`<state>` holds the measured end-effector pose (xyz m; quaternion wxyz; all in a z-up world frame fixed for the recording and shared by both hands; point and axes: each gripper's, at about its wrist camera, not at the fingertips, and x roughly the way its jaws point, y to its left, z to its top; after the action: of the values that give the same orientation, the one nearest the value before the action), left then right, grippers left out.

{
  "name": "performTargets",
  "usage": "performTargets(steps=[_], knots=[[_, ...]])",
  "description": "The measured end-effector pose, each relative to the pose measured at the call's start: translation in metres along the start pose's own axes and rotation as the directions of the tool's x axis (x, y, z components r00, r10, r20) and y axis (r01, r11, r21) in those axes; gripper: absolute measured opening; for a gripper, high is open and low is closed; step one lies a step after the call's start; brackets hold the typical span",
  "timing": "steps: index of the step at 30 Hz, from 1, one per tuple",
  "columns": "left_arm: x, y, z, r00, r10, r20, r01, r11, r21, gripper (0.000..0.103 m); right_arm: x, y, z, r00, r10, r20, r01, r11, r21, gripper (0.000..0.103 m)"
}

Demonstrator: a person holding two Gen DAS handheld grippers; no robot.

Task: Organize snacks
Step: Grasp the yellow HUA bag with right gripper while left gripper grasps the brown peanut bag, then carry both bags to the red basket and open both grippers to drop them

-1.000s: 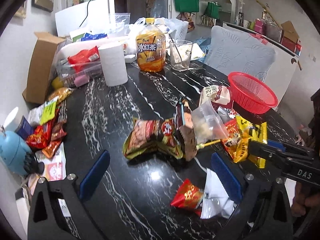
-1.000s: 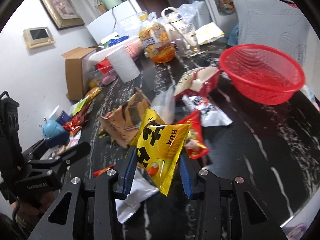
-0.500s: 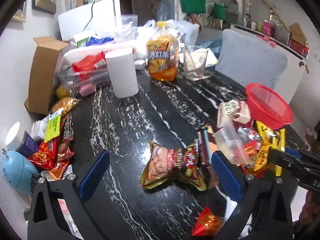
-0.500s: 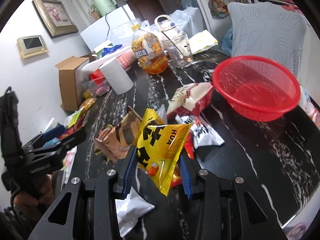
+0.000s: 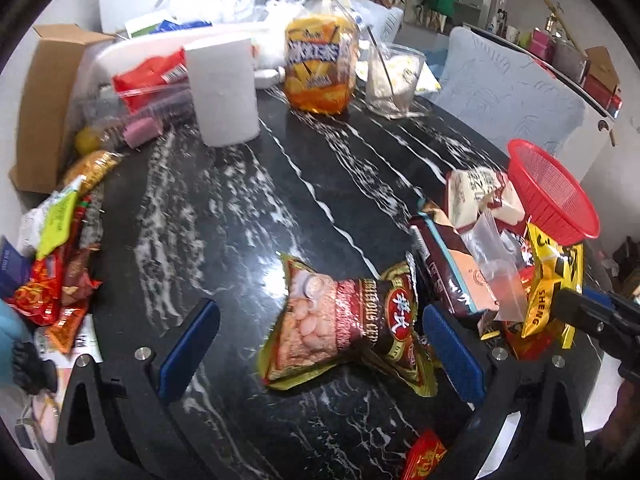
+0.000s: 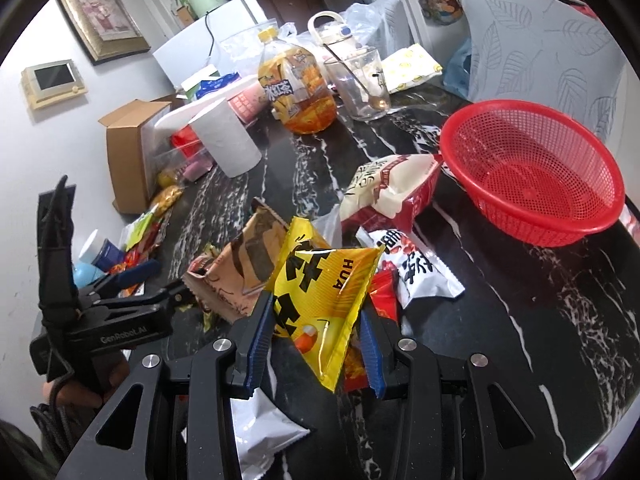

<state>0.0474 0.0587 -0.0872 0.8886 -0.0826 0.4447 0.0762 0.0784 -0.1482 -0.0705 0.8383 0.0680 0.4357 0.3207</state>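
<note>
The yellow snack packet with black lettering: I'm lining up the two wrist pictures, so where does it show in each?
Left wrist view: the yellow snack packet is at the right edge, just below the red basket, held by the right gripper.
Right wrist view: centre foreground, clamped between the blue pads.
Shared landmark: the red basket.

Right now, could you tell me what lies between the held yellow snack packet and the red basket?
In the right wrist view, a white-and-red snack bag and a white packet.
</note>
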Motion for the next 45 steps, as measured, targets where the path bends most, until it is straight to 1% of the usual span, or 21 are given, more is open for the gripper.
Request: performTargets(steps=[4,6,7,9,10,13,14,18,25,31,35,39,45], knots=[[0.014,0.0,-0.003,0.999,-0.021,-0.043,0.021,1.0,-0.004,0.103,0.002,0.001,0.001,1.0,-0.009,-0.01,0.009,1.0,-0.004,0.04],[0.017,0.001,-0.003,0.998,-0.038,-0.047,0.037,0.999,-0.005,0.103,0.003,0.001,0.0,1.0,-0.012,-0.013,0.012,1.0,-0.005,0.04],[0.017,0.001,-0.004,0.998,-0.049,-0.038,0.049,0.999,-0.005,0.103,0.003,0.002,0.0,1.0,-0.013,-0.014,0.013,1.0,-0.005,0.04],[0.014,0.002,-0.005,0.998,-0.067,-0.012,0.067,0.998,-0.004,0.091,0.003,0.002,0.001,1.0,-0.016,-0.014,0.016,1.0,-0.007,0.04],[0.012,0.002,-0.005,0.997,-0.082,-0.002,0.082,0.997,-0.002,0.077,0.003,0.002,0.001,1.0,-0.018,-0.015,0.018,1.0,-0.009,0.04],[0.008,-0.001,-0.006,0.997,-0.08,0.006,0.08,0.997,0.012,0.062,0.002,0.004,0.001,1.0,-0.018,-0.014,0.018,1.0,-0.013,0.04],[0.007,0.0,-0.006,0.997,-0.08,0.007,0.08,0.997,0.01,0.06,0.002,0.004,0.001,1.0,-0.016,-0.013,0.016,1.0,-0.011,0.04],[-0.002,0.005,-0.008,0.995,-0.095,0.011,0.096,0.995,-0.02,0.058,-0.002,0.004,-0.001,1.0,-0.016,-0.009,0.016,1.0,-0.005,0.04],[-0.03,0.003,-0.012,0.994,-0.084,0.068,0.085,0.996,-0.011,0.058,-0.012,0.007,-0.008,1.0,-0.001,0.002,0.001,1.0,-0.005,0.04],[-0.051,-0.003,-0.015,0.991,-0.102,0.092,0.103,0.995,0.0,0.058,-0.023,0.013,-0.016,1.0,0.013,0.017,-0.013,1.0,-0.016,0.04],[-0.061,-0.01,-0.019,0.986,-0.131,0.099,0.131,0.991,0.008,0.058,-0.034,0.015,-0.023,0.999,0.02,0.028,-0.019,1.0,-0.015,0.04],[-0.069,-0.021,-0.025,0.984,-0.142,0.105,0.138,0.99,0.036,0.058,-0.047,0.016,-0.033,0.999,0.019,0.045,-0.019,1.0,-0.014,0.04],[-0.076,-0.042,-0.034,0.978,-0.181,0.101,0.175,0.982,0.07,0.058,-0.063,0.01,-0.046,0.998,0.01,0.063,-0.01,1.0,0.006,0.04]])
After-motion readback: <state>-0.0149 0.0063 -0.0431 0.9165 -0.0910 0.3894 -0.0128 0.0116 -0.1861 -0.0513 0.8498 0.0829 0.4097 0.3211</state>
